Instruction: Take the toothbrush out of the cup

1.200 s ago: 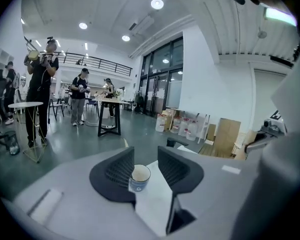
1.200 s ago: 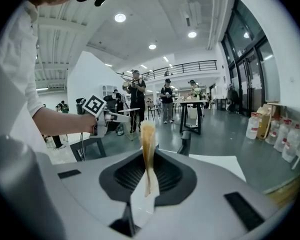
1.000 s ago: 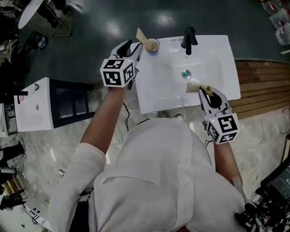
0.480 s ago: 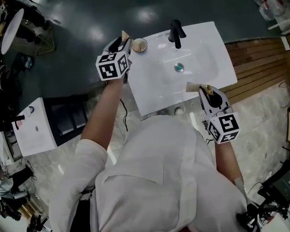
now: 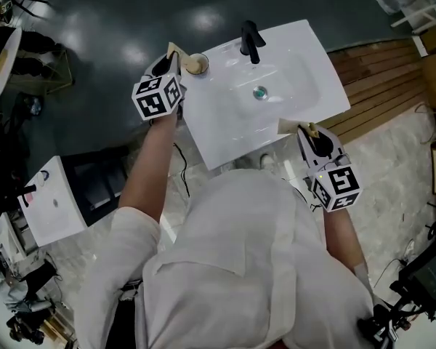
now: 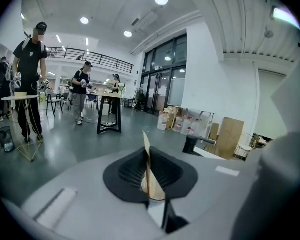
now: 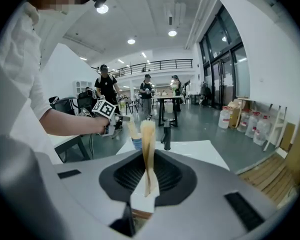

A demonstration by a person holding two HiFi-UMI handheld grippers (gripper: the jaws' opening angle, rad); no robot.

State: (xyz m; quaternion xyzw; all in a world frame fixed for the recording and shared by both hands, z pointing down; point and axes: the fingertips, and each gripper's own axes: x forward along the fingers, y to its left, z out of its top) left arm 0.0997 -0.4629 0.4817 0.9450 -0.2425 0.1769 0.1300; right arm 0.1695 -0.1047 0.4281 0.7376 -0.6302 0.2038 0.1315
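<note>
A small tan cup (image 5: pixel 196 64) stands on the far left corner of the white basin (image 5: pixel 225 133). A thin wooden toothbrush (image 5: pixel 174 50) rises from it. My left gripper (image 5: pixel 171 58) has just been closing and is shut on the toothbrush handle (image 6: pixel 147 164) right above the cup (image 6: pixel 154 196). My right gripper (image 5: pixel 311 133) hovers at the basin's near right corner, shut on a second pale wooden toothbrush (image 5: pixel 292 127) that stands upright between its jaws (image 7: pixel 148 154). The right gripper view also shows the cup (image 7: pixel 136 143) and the left gripper (image 7: pixel 115 124).
A black faucet (image 5: pixel 248 38) and a drain (image 5: pixel 259 91) sit in the basin. A white cabinet (image 5: pixel 54 202) stands on the floor at left, and wooden planks (image 5: pixel 378 78) lie at right. People (image 6: pixel 30 84) and tables (image 6: pixel 109 114) are far off.
My left gripper has moved in toward the cup and down, and its jaws have closed on the toothbrush handle. The right gripper still holds its brush near the same corner.
</note>
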